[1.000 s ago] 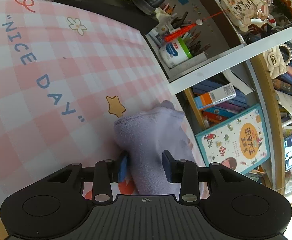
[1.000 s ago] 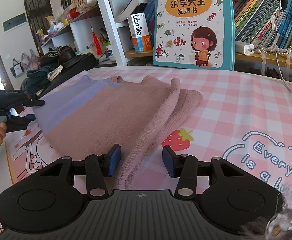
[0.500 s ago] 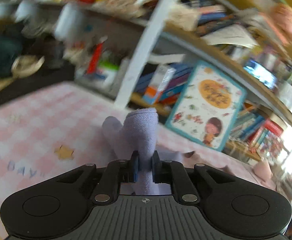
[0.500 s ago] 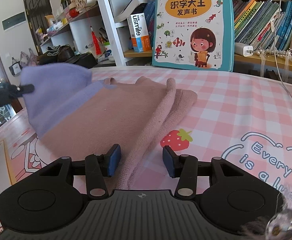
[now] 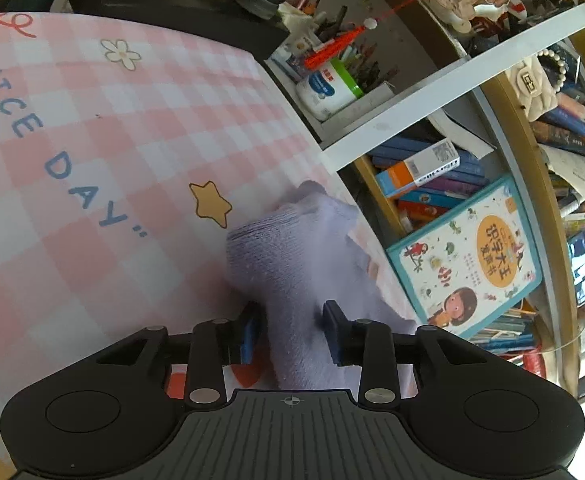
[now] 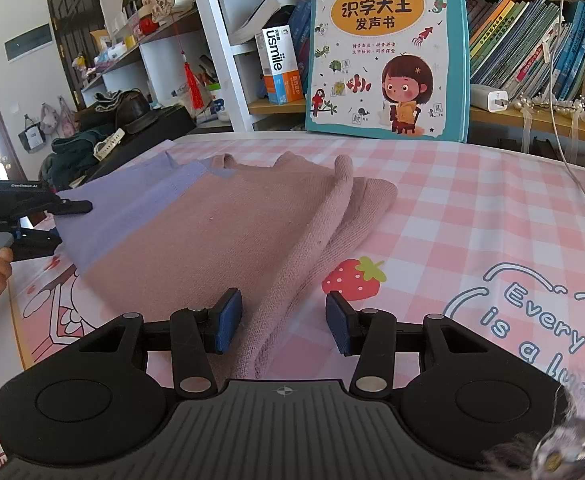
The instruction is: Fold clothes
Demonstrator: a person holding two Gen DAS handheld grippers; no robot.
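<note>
Sweater (image 6: 212, 236), one garment in pink and lavender knit, is laid flat on the checked tabletop (image 6: 472, 216). One pink sleeve appears already folded along its right edge; the lavender side and the final folds are judged left to do. Two grippers are counted. The left gripper (image 5: 292, 330) is set astride the lavender cloth with jaws apart, nothing clamped. The right gripper (image 6: 280, 322) is held with jaws apart over the pink hem.
</note>
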